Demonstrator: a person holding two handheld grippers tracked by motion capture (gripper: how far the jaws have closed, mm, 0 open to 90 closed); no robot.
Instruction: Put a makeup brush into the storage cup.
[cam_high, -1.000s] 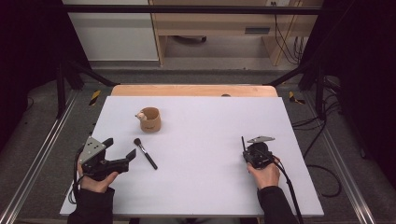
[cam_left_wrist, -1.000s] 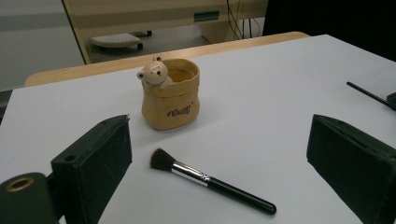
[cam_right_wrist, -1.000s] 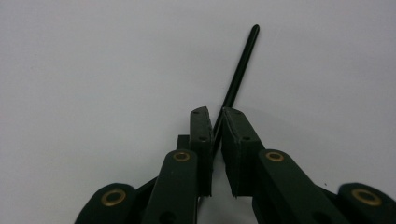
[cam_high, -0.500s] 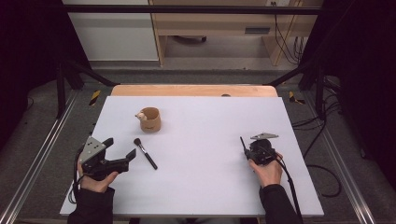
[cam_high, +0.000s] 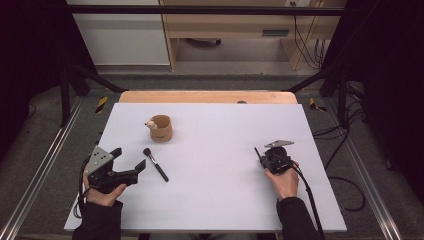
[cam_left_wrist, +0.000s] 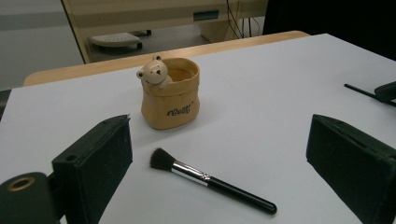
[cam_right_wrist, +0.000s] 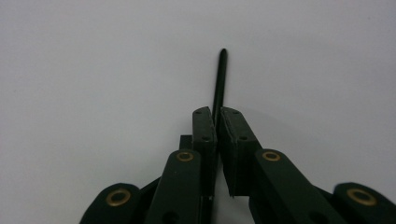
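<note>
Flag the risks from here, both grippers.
1. The right gripper pinches a thin black stick only at its end; most of it sticks out past the jaws, so it could pivot or slip.
2. The left gripper has its jaws wide apart around the black-handled makeup brush, which lies flat; closing on it may roll it away.
3. The tan bear-faced ceramic cup stands just beyond the brush; overshoot could knock it.

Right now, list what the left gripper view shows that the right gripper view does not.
Left gripper view: a tan bear-faced pot, a makeup brush lying in front of it, and the left gripper with its jaws wide apart. Right gripper view: the right gripper up close, jaws shut on a thin black stick. Shared: the white table and that stick, which lies small at the left gripper view's right edge.
</note>
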